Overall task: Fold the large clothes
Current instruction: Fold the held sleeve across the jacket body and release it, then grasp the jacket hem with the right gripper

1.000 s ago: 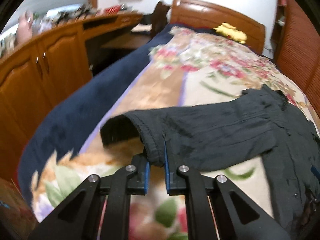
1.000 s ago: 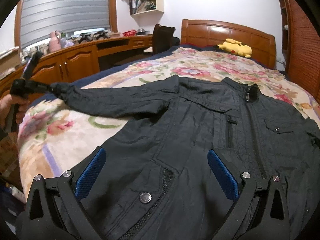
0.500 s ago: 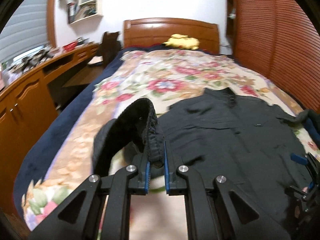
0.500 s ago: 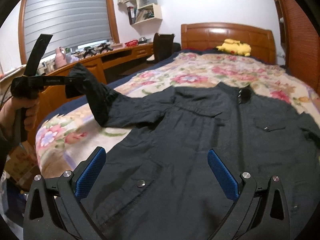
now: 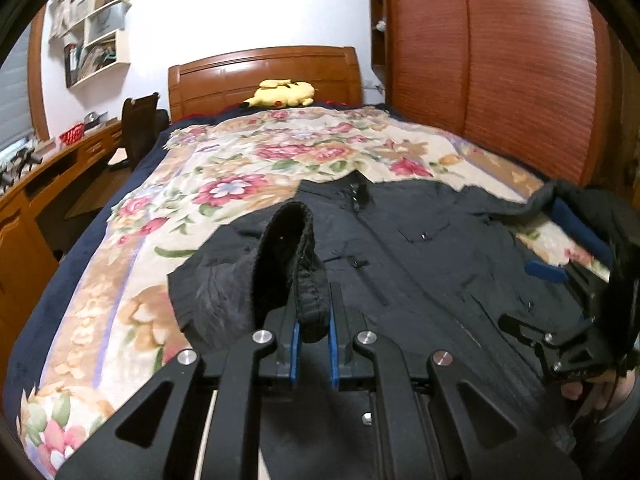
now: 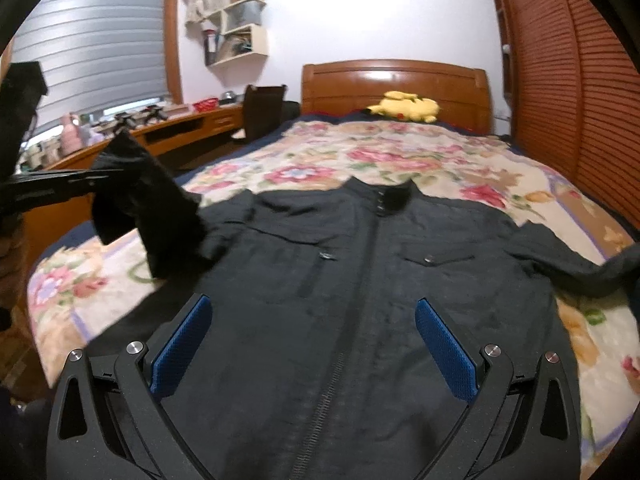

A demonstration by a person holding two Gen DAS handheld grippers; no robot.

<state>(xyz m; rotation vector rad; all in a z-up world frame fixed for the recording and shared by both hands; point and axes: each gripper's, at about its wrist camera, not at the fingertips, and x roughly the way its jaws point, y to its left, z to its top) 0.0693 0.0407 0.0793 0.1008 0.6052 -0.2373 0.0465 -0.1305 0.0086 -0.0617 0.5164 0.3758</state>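
A black jacket (image 6: pixel 360 280) lies front-up and spread out on the floral bedspread (image 6: pixel 380 160); it also shows in the left wrist view (image 5: pixel 420 248). My left gripper (image 5: pixel 312 336) is shut on the ribbed cuff (image 5: pixel 304 280) of the jacket's left sleeve and holds it lifted above the bed; in the right wrist view the raised sleeve (image 6: pixel 152 216) hangs from it at the left. My right gripper (image 6: pixel 308 344) is open and empty, low over the jacket's lower front; it shows in the left wrist view (image 5: pixel 560 264) at the right. The other sleeve (image 6: pixel 580 260) stretches right.
A yellow plush toy (image 6: pixel 404 108) lies by the wooden headboard (image 6: pixel 396 80). A wooden desk (image 6: pixel 160 136) with clutter and a dark chair (image 6: pixel 264 112) stand along the left. A slatted wooden wardrobe (image 5: pixel 500 60) lines the right side.
My left gripper has lifted the sleeve cuff off the bed and carried it rightward toward the jacket's body, turning to face the headboard. My right gripper stayed open and shifted over the jacket's centre.
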